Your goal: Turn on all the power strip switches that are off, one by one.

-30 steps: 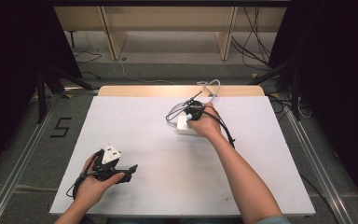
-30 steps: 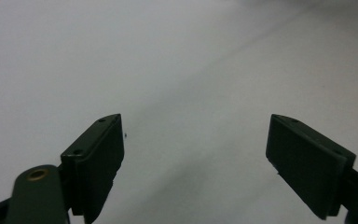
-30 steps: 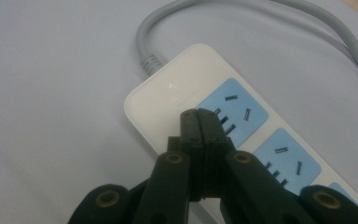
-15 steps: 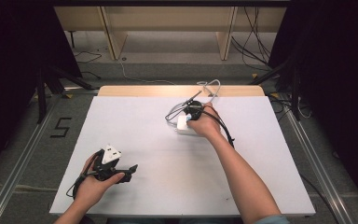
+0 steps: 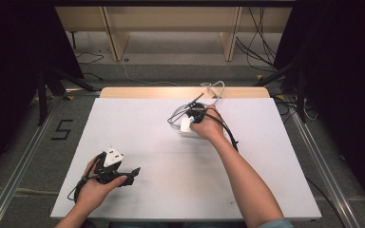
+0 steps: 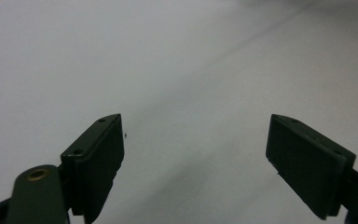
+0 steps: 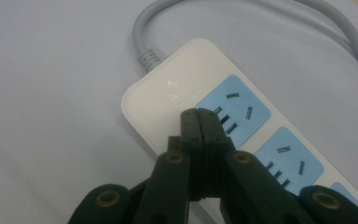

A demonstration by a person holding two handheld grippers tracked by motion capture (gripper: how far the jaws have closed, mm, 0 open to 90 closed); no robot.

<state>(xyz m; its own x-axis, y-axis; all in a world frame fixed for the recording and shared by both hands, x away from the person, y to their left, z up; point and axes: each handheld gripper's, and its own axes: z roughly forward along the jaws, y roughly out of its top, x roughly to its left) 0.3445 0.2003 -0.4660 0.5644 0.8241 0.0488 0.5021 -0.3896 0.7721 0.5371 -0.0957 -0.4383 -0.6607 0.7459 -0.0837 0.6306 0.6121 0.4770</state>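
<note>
Right now my right gripper (image 7: pixel 199 114) has matte black jaws pressed fully together, gripping nothing, tips over glossy white power strip (image 7: pixel 177 93) beside pale-blue socket panel (image 7: pixel 233 109). Strip lies far-centre on smooth white table (image 5: pixel 171 190), thick grey ribbed cord (image 7: pixel 144 28) curling off. Left gripper (image 6: pixel 196 154) spread wide, empty, near table's front-left.

A white power strip (image 7: pixel 177 93) with pale blue socket panels (image 7: pixel 235 109) and a grey cable (image 7: pixel 144 42) is seen on a white table (image 5: pixel 147 133). Black jaws are shown on the right gripper (image 7: pixel 198 114) and the left gripper (image 6: pixel 196 158), with brass-coloured rivets.
</note>
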